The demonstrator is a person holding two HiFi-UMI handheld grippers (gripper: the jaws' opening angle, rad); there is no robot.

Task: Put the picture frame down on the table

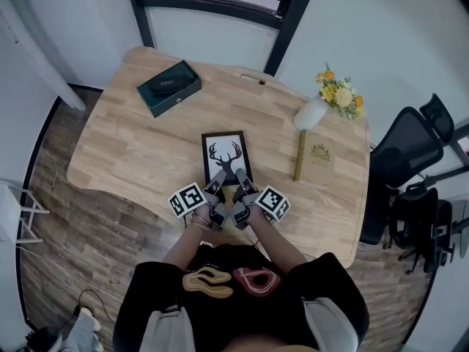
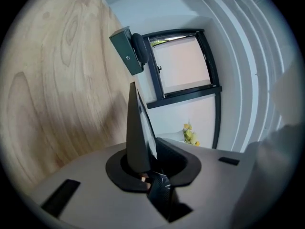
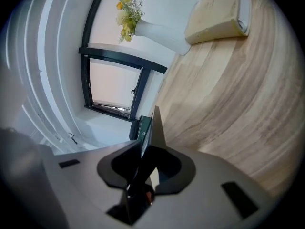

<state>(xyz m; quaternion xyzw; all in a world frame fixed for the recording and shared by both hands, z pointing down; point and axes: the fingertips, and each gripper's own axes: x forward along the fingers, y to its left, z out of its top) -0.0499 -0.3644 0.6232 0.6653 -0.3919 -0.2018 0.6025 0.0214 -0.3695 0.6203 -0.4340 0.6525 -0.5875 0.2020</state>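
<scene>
Head view first: both forearms reach forward from the body, close together and almost parallel. The left gripper and right gripper sit side by side on the near edge of the picture frame. That is two grippers and one frame, black-edged with an antler print, over the middle of the table. Whether its far edge touches the wood, I can't tell. Also on the table are one green box at the far left and one white vase lying on its side to the right, flowers spilling out. One black chair stands off the right end.

Left gripper view now: the fingers are clamped tight on the frame, which is seen edge-on as a dark wedge, with table grain filling the left side.

Right gripper view: same story, fingers pinched on the frame's edge, with the vase far ahead.
</scene>
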